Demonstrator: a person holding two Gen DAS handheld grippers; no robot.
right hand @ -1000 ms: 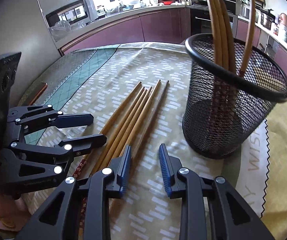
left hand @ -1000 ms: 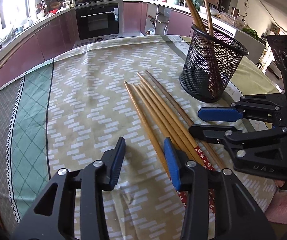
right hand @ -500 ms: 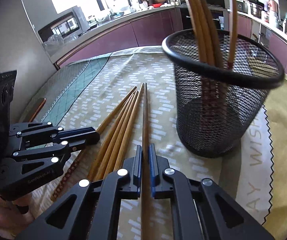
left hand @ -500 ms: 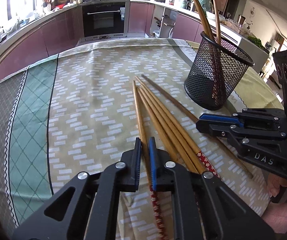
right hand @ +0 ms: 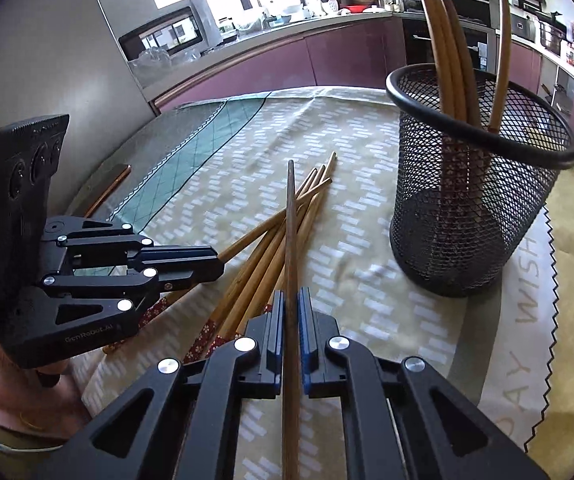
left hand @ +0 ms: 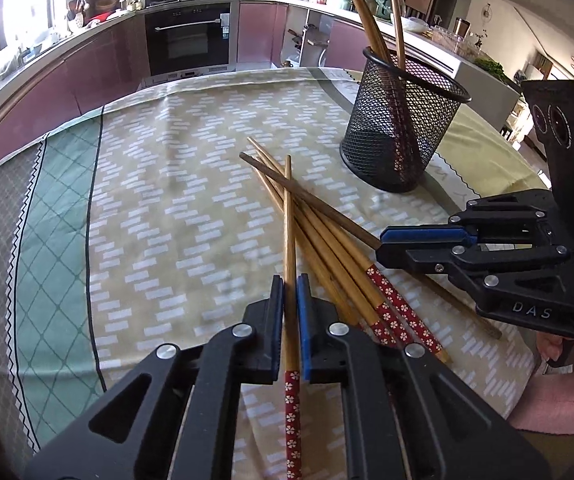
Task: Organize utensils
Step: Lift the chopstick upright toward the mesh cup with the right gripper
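At the near table edge, our left gripper (left hand: 290, 292) has its fingers clenched on a light bamboo chopstick with a red floral end (left hand: 288, 240), which runs straight forward between the pads, its patterned end trailing back under the gripper. Our right gripper (right hand: 291, 308) is clamped on a darker brown wooden chopstick (right hand: 290, 248), also centred between its fingers and pointing ahead. Half a second ago both chopsticks lay nearly parallel with the bundle; they now angle across it, and their tips cross.

Just beyond the fingers, the remaining bamboo chopsticks (left hand: 327, 240) lie fanned on the beige patterned tablecloth (left hand: 175, 200), touching one another. To the left the cloth is open up to its green checked border (left hand: 59, 184).

Farther off on the right stands the black wire-mesh holder (left hand: 401, 132), upright, well apart from the bundle, with several chopsticks leaning on its rim. The far table edge meets the purple kitchen cabinets (left hand: 99, 68).
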